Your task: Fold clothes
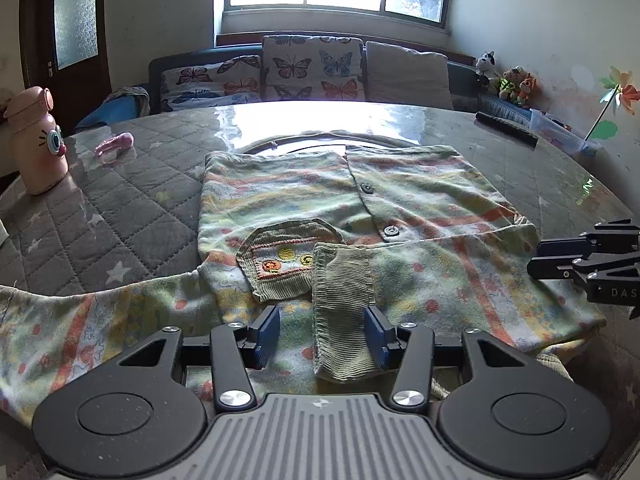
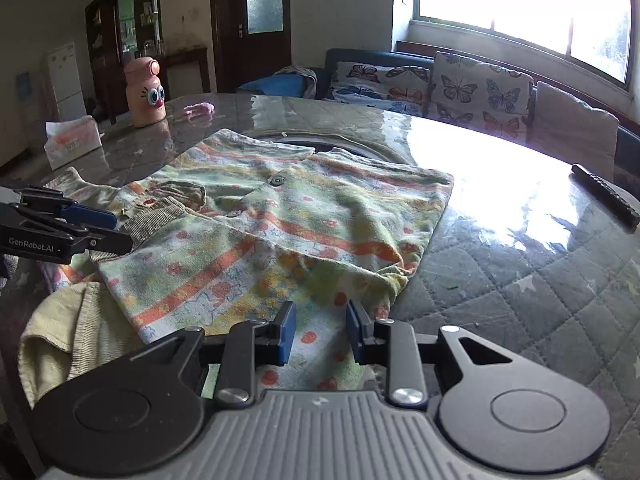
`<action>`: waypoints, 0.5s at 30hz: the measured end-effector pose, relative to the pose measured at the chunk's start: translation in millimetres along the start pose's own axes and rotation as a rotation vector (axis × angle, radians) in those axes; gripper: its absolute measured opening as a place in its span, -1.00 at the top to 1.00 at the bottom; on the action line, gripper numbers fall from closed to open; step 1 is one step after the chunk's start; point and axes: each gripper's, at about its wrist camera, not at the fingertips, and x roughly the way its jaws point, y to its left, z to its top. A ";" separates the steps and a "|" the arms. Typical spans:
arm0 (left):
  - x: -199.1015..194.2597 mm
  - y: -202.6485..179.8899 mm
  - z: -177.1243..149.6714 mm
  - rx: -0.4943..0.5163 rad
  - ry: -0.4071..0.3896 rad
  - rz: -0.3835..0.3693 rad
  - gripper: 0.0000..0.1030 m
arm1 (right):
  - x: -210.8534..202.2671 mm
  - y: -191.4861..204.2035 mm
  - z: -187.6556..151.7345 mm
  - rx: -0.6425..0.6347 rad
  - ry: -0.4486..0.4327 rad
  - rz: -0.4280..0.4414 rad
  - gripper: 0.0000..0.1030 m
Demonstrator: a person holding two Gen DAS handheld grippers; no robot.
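A child's buttoned top (image 1: 400,208) in green, orange and yellow stripes lies on the glass-covered table (image 1: 132,208), one sleeve folded across its front. That sleeve's green corduroy cuff (image 1: 344,312) rests flat between the fingers of my left gripper (image 1: 322,334), which stands open; the left pad is clear of it. Beside the cuff sits the corduroy pocket (image 1: 280,264). In the right wrist view the top (image 2: 320,208) spreads ahead, and my right gripper (image 2: 322,332) hovers open over its near hem. The left gripper (image 2: 80,224) shows at the left there, and the right gripper (image 1: 560,260) at the right edge of the left wrist view.
A pink cartoon-eyed bottle (image 1: 38,144) and a small pink object (image 1: 114,144) stand on the table's left. A black bar (image 2: 604,196) lies at the right, a tissue pack (image 2: 72,140) far left. A sofa with butterfly cushions (image 1: 312,68) runs behind the table.
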 end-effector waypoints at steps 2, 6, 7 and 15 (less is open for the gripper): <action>-2.4 1.9 -0.5 -0.002 -0.004 0.006 0.03 | -4.3 -3.2 2.8 0.008 -0.016 -0.006 0.45; -7.9 8.6 -1.5 -0.019 -0.013 0.026 0.03 | -5.6 -12.3 6.6 0.022 -0.029 -0.040 0.43; -9.7 10.9 -1.7 -0.025 -0.017 0.034 0.02 | -3.7 -16.8 7.3 0.036 -0.026 -0.060 0.43; -25.1 48.3 -8.5 -0.110 -0.024 0.157 0.01 | 0.6 1.9 14.0 0.001 -0.026 0.013 0.40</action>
